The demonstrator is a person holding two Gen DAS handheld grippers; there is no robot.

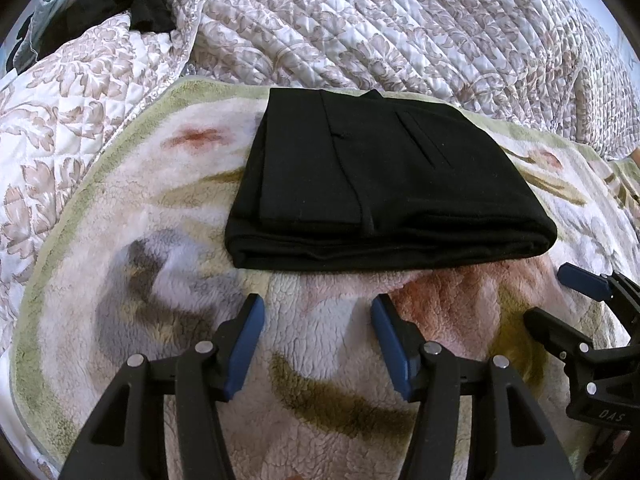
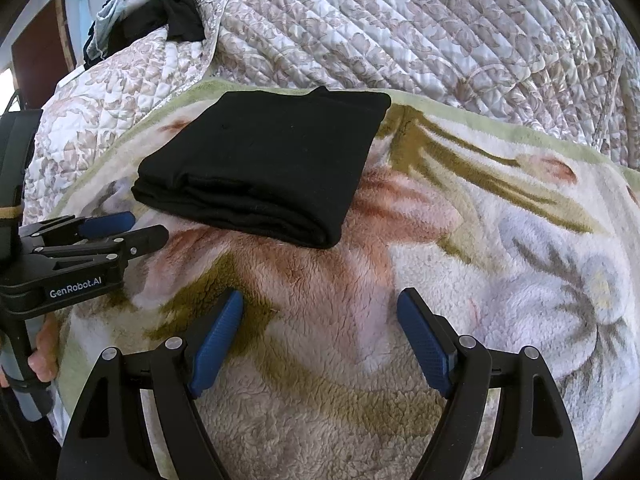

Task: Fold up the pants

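The black pants (image 1: 384,184) lie folded into a flat, layered rectangle on a fleece blanket (image 1: 320,360). They also show in the right wrist view (image 2: 260,168), up and to the left. My left gripper (image 1: 318,308) is open and empty, just short of the fold's near edge. My right gripper (image 2: 320,304) is open and empty, a little back from the pants' near right corner. Each gripper shows in the other's view: the right one (image 1: 556,292) at the right edge, the left one (image 2: 148,226) at the left edge.
The flowered fleece blanket (image 2: 480,240) lies over a quilted floral bedspread (image 1: 400,32). A heap of dark and light clothes (image 1: 120,4) sits at the far left by a pillow (image 1: 80,92). A hand (image 2: 42,352) holds the left gripper's handle.
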